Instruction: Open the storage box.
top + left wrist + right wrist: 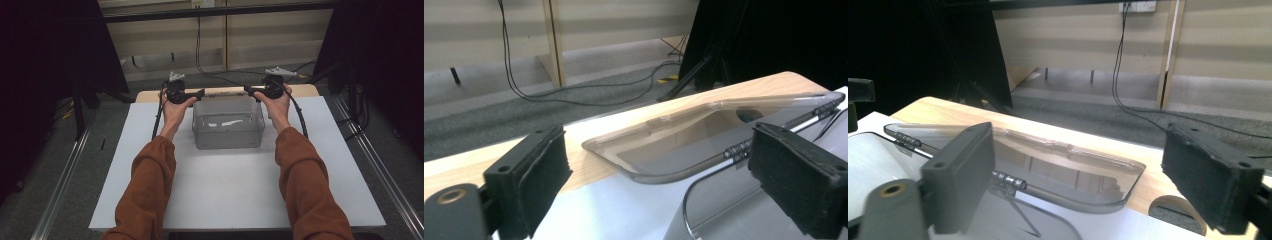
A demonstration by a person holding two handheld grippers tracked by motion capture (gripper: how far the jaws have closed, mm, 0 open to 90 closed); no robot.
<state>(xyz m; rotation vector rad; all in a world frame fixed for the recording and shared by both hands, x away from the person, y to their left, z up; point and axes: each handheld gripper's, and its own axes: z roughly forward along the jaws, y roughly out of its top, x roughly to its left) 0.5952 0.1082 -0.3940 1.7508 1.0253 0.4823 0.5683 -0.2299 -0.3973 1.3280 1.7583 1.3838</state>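
White board (225,190) on wooden table (300,90); black cables (200,60) on grey carpet far side, wall socket (202,3).

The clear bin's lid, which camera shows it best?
The left gripper view: the lid runs across the frame, tilted open behind the bin, with rim and hinge wire sharp between the open jaws. The right gripper view shows its other end, partly behind a jaw. The high view shows it as a thin strip.
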